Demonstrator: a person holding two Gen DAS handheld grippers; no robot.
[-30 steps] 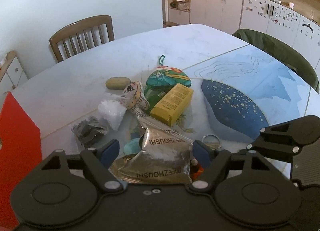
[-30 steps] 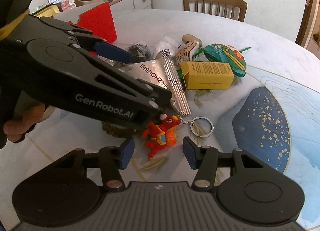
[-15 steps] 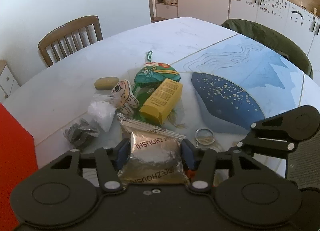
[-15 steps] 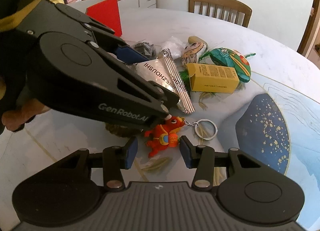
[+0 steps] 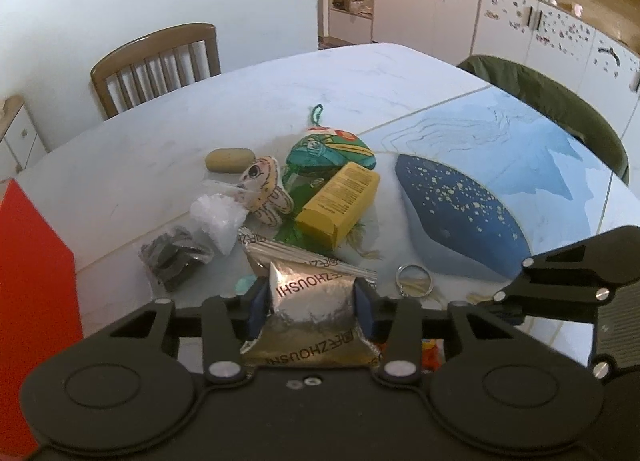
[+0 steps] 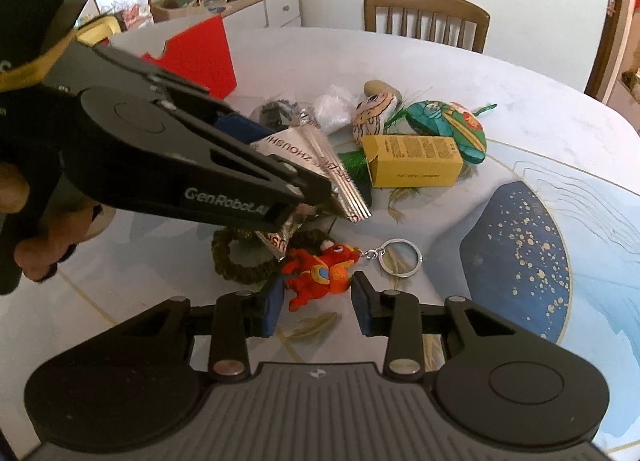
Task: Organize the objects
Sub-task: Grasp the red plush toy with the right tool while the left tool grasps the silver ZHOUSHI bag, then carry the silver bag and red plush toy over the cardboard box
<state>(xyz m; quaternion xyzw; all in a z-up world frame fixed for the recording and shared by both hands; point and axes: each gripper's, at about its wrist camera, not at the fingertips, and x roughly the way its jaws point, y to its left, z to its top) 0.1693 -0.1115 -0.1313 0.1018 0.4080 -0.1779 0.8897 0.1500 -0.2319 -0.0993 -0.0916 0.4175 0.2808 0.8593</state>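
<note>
Your left gripper point(image 5: 313, 303) fingers are clamped on the silver foil pouch point(image 5: 310, 301), lifted off the surface point(image 5: 180, 133) near the yellow box point(image 5: 340, 205). Your right gripper point(image 6: 316, 303) fingers are spread apart w/ nothing between, either side of the red dragon keychain point(image 6: 320, 271) on the surface.

White walls w/ a wooden chair point(image 5: 156, 65) behind the round table point(image 5: 360, 73). White cabinets point(image 5: 432, 9) stand at back. A low sideboard point(image 6: 256, 9) holds clutter.
</note>
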